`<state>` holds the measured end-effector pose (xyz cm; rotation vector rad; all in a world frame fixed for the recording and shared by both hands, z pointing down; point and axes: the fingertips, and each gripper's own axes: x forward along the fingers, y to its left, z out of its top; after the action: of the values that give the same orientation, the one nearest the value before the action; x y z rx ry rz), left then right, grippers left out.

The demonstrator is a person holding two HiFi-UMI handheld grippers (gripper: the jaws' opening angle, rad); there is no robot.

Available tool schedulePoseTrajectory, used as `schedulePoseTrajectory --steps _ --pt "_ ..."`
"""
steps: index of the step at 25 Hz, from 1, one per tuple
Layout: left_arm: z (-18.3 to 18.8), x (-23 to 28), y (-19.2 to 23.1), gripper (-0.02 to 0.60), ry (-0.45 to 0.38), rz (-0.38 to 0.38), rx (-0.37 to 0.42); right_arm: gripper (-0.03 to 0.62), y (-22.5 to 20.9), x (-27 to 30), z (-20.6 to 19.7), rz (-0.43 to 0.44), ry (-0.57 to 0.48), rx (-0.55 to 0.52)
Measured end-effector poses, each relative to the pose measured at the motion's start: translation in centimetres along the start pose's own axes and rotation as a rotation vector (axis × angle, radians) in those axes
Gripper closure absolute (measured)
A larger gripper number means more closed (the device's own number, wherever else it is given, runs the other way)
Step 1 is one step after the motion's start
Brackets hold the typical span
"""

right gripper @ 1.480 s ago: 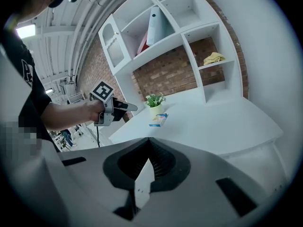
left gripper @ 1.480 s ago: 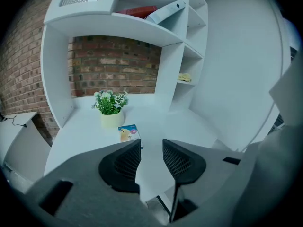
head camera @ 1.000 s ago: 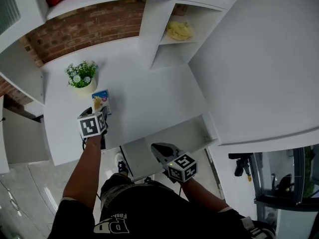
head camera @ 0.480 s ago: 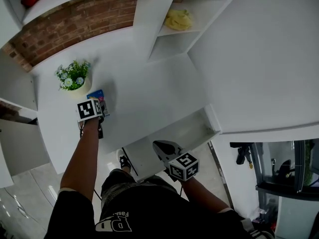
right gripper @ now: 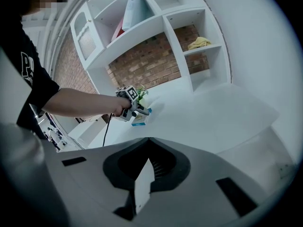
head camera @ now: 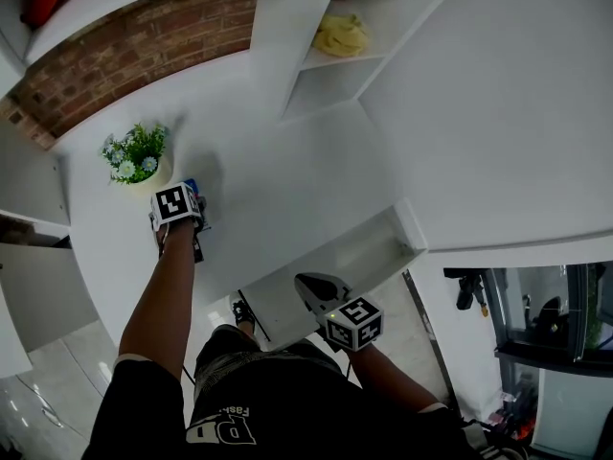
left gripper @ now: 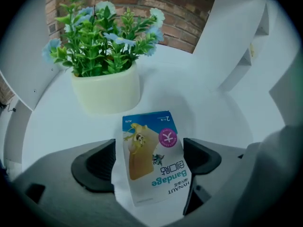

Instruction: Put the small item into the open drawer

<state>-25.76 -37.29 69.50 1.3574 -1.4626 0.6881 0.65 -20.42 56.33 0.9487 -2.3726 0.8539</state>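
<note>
Patience helps: your left claw (left gripper: 149,161), jaws just opened wide and gripping nothing, straddles the bandage packet (left gripper: 150,143) lying flat on the surface (left gripper: 203,98) just before the flower pot (left gripper: 106,91) (label up), so lower squarely, then clench across its long edges.

Black T-shirt (head camera: 287,405) with white lettering; grey left gripper (head camera: 192,192), grey right gripper (head camera: 308,284).

White counter (head camera: 287,175), flower pot (left gripper: 106,92), bandage packet (left gripper: 151,157)
</note>
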Motion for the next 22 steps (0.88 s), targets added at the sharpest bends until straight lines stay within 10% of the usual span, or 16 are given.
schedulePoseTrajectory --steps 22 --pt "0.0 2.3 0.5 0.135 -0.008 0.069 0.039 0.589 -0.6 -0.9 -0.7 -0.045 0.003 0.023"
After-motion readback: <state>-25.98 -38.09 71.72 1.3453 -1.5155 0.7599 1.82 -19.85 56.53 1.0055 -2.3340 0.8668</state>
